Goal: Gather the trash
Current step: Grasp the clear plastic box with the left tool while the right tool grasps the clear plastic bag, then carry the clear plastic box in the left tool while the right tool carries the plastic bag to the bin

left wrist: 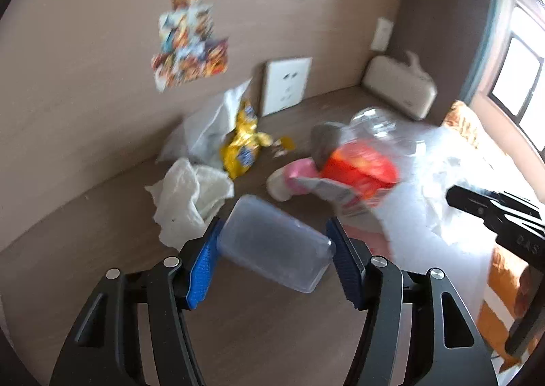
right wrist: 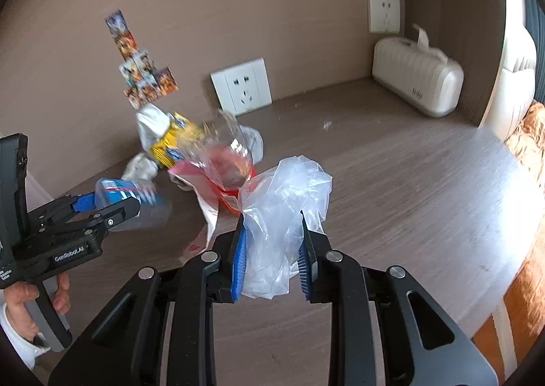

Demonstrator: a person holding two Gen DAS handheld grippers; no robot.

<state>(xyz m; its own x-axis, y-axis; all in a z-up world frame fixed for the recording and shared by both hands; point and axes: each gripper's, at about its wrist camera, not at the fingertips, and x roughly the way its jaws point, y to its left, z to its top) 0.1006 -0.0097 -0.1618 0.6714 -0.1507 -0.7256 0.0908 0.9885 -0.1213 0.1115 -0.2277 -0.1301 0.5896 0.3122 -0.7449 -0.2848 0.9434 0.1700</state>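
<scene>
Brown wood-grain desk fills the corner, backed by a matching panel wall with a strip of colourful stickers stuck on it and two white wall sockets, one low above the desktop, another higher at about two o'clock from it. A pale ribbed tissue box sits in the far corner, at roughly one o'clock from the right gripper. That gripper's blue pads are drawn in narrow on a crumpled clear plastic bag, which bunches up above the fingers and hangs below them. At its nine o'clock the left gripper has its jaws at a middling width, closed on a clear plastic tub with a blue-and-white label, held tilted off the desk; a hand in a white cuff grips its handle. Beyond both, at about eleven o'clock from the bag, the remaining trash lies heaped near the low socket: a yellow snack wrapper, a crumpled white tissue, a whitish plastic bag against the wall, a clear cup blurred over a red-and-orange packet, and a pink-and-white wrapper touching the packet.
</scene>
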